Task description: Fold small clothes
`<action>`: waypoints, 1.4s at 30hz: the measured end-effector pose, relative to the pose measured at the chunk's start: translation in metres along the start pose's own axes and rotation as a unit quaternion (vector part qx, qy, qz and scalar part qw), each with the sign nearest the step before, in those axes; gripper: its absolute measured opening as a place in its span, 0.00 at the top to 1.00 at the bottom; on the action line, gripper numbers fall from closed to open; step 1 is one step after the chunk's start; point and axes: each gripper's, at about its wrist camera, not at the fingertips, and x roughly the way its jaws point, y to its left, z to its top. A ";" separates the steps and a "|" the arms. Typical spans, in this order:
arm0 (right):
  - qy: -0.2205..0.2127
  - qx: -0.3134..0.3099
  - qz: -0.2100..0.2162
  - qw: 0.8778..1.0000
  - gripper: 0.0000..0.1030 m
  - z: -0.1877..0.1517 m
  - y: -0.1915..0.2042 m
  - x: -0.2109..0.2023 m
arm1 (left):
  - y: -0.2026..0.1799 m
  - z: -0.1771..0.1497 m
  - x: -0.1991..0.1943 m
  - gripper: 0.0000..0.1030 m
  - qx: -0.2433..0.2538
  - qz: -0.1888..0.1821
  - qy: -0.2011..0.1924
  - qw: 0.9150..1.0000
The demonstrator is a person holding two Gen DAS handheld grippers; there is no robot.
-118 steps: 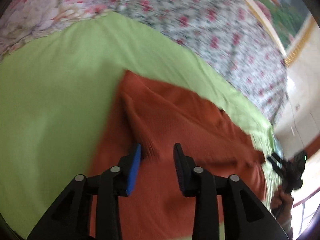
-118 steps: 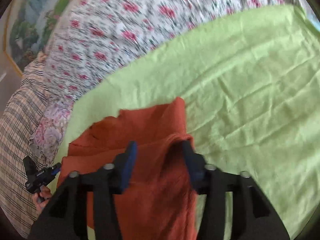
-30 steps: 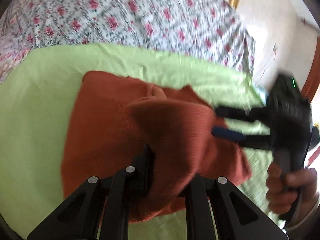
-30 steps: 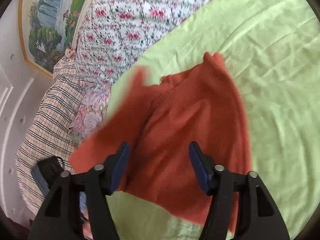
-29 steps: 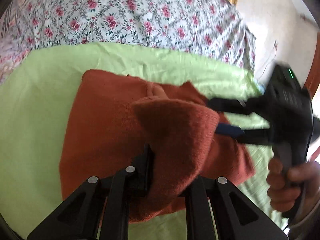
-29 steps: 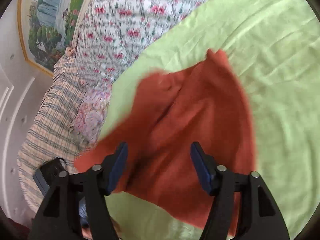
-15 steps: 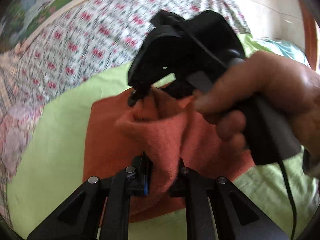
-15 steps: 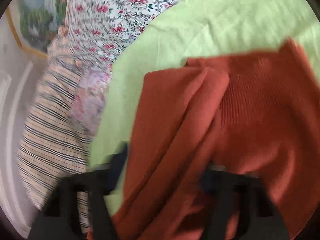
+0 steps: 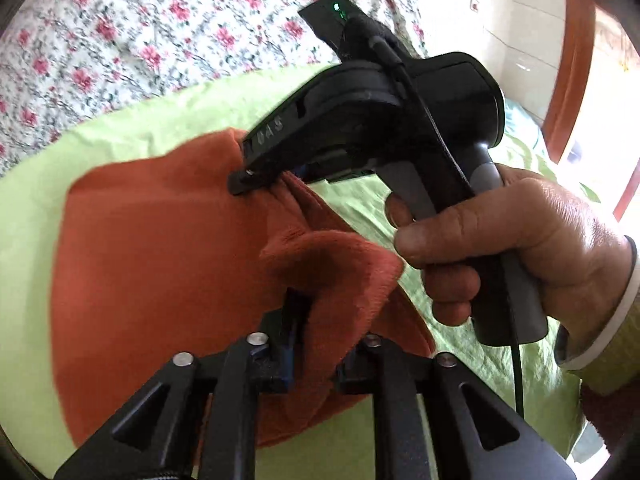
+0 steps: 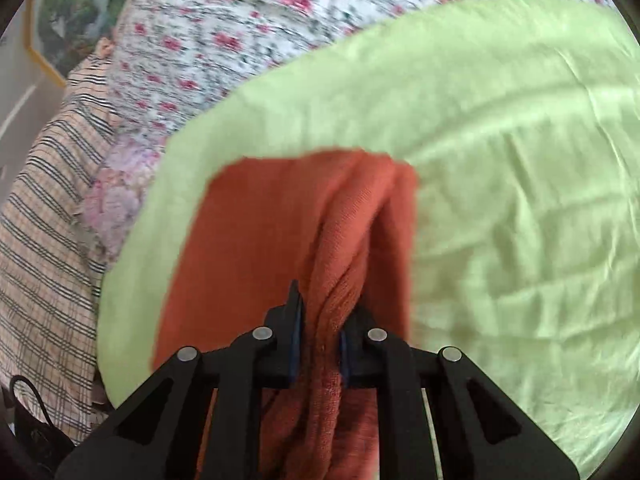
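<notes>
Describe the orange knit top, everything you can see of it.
The top is rust-orange, a soft fine knit with ribbing at one edge. It lies partly flat on the green sheet, part of it lifted and bunched into folds. The left claw is shut on a raised hem or cuff; its jaws have just eased slightly wider. The right claw has just closed on a gathered ridge of the cloth. Nothing else touches it. Its near end is hidden behind the claws.

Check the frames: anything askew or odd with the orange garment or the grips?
Nothing damaged. The orange knit garment lies bunched, not flat, on the green sheet: the left gripper and the right gripper each pinch a raised ridge of it, as expected mid-fold.
</notes>
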 end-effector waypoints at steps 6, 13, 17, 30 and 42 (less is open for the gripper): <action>-0.018 0.020 -0.004 1.000 0.77 -0.006 -0.005 -0.004 | 0.018 -0.009 -0.019 0.61 -0.021 -0.027 0.017 0.999; -0.062 0.026 -0.063 0.996 0.31 -0.035 0.009 -0.044 | 0.072 -0.039 -0.080 0.42 -0.088 -0.034 -0.009 0.996; -0.077 0.049 -0.054 0.994 0.26 -0.051 0.005 -0.064 | 0.122 -0.048 -0.102 0.21 -0.140 -0.029 -0.031 0.989; -0.014 0.077 -0.008 0.997 0.24 -0.044 -0.007 -0.025 | 0.212 -0.045 -0.015 0.18 -0.288 -0.086 0.068 0.951; -0.010 0.053 0.033 0.998 0.76 -0.047 0.023 -0.007 | 0.209 -0.032 -0.052 0.73 -0.255 -0.087 0.000 0.963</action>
